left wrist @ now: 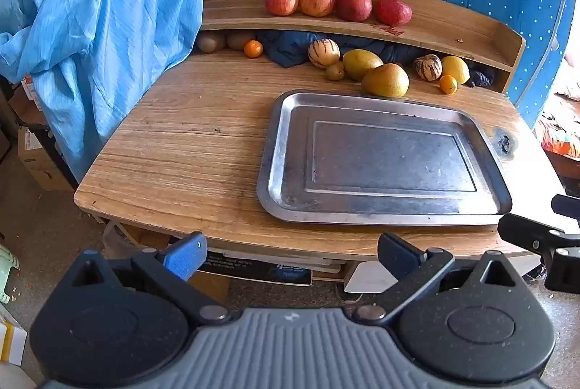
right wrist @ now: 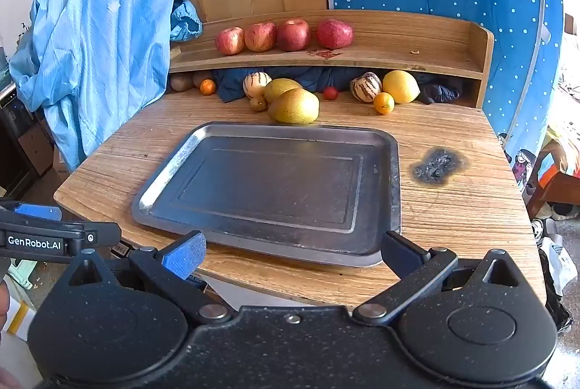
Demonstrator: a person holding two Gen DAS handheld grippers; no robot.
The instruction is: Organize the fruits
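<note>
An empty metal tray (left wrist: 282, 139) (right wrist: 163, 171) lies on the wooden table (left wrist: 188, 150) (right wrist: 453, 208). Behind it sit two yellow-green pears (left wrist: 386, 80) (right wrist: 294, 106), two striped melons (left wrist: 323, 53) (right wrist: 256, 84), a lemon (left wrist: 455, 69) (right wrist: 401, 86), small oranges (left wrist: 253, 49) (right wrist: 384, 103) and a small red fruit (right wrist: 330, 93). Several red apples (left wrist: 317, 1) (right wrist: 293, 34) line the shelf (left wrist: 453, 26) (right wrist: 398, 52) above. My left gripper (left wrist: 291, 253) hovers open off the table's near edge. My right gripper (right wrist: 293, 253) is open too, over the tray's near rim. Neither holds anything.
A light blue garment (left wrist: 101, 8) (right wrist: 105, 37) hangs at the table's left. Dark blue cloth (left wrist: 290, 46) (right wrist: 232, 83) is stuffed under the shelf, with brown kiwis (left wrist: 211, 42) (right wrist: 181, 82) at its left end. A burn mark (right wrist: 436, 166) (left wrist: 504, 142) scars the table right of the tray. Boxes sit below the table.
</note>
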